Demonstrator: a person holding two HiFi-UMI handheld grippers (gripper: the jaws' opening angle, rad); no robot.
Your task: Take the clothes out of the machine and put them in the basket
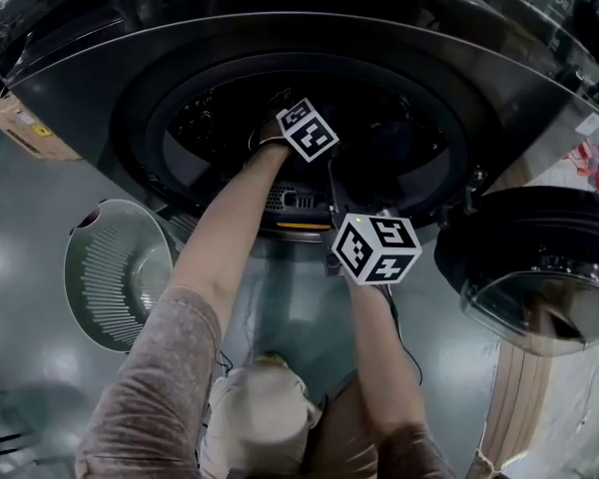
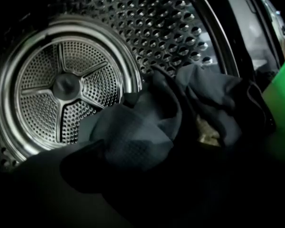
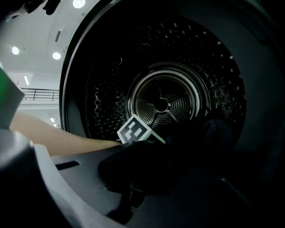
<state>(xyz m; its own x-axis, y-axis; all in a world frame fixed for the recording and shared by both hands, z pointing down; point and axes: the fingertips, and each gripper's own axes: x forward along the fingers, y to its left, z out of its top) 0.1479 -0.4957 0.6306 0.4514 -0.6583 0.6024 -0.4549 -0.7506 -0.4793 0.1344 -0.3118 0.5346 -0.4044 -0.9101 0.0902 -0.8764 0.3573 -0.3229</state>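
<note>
The step in hand is the first one, the reach for the clothes, and nothing has gone to the basket [image 1: 92,267] yet. It stands empty on the floor [image 1: 20,367] below the left edge of the machine [image 1: 70,88] front. There is no table here, so places go by the edges of the round mouth. The door [image 1: 539,267] hangs open at the right edge. The left gripper [image 1: 301,126] is thrust deep through the middle of the mouth, the bare forearm [image 3: 61,137] lying across the lower left rim. The clothes [image 2: 147,127], dark grey and rumpled, lie heaped on the lower right side of the perforated drum [image 2: 66,87], right up against that gripper's camera. One of its green fingers [image 2: 281,103] shows at the far right edge of the left gripper view. The rest is lost in shadow under the cloth, so I cannot tell whether the jaws have closed on a fold or stand spread over it. The right gripper [image 1: 369,242] waits outside at the lower rim and looks in past the left cube. Its green finger [image 3: 1,87] sits far out at the left edge, and the jaws stand apart with nothing between them. The next move, as I judge it, calls for a firm pinch on a thick bunch of fabric. Then comes a pull back over the lower rim without snagging, and a swing down and left to the basket. The right gripper is free to gather any trailing part.
</note>
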